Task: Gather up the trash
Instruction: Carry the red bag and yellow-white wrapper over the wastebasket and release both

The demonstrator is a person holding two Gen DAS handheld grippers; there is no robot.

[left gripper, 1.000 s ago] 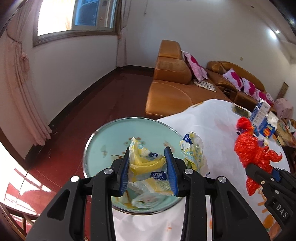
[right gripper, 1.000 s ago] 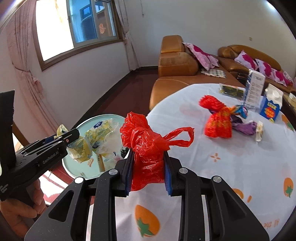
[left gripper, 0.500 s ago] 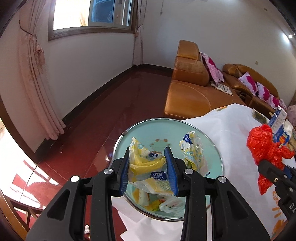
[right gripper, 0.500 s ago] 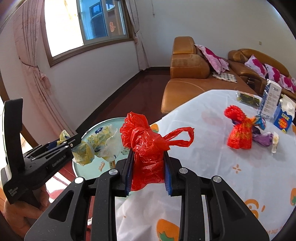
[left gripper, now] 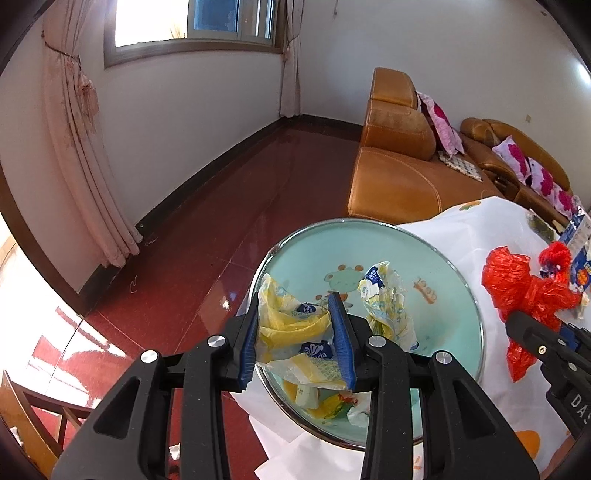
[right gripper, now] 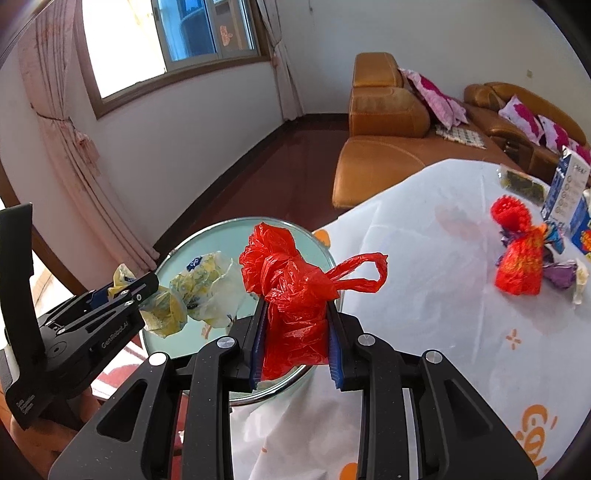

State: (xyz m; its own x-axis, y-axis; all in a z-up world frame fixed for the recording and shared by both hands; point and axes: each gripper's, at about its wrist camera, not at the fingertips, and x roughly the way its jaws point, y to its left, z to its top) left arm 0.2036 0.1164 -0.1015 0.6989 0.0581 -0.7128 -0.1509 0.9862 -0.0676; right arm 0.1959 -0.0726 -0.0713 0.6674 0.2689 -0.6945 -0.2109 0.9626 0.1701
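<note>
**Trash held over the basin**

Trash is gripped on both sides: left tongs (left gripper: 295,332) clamp a yellow wrapper (left gripper: 291,325) above the basin (left gripper: 469,306), right tongs (right gripper: 295,332) clamp a red bag (right gripper: 291,295) near the basin, at the worktop (right gripper: 443,332) edge.

Bg only: living rm
Tan leather sofa (left gripper: 399,173) w/ pink floral cushions (right gripper: 432,94), window (right gripper: 170,33) + pink curtain (left gripper: 81,147), dark red floor (left gripper: 229,236), wood chair (left gripper: 33,417) bottom-left.

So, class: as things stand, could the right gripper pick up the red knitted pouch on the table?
Probably not yet: the right gripper is shut on a red plastic bag, though the cloth before the pouch lies bare.
</note>
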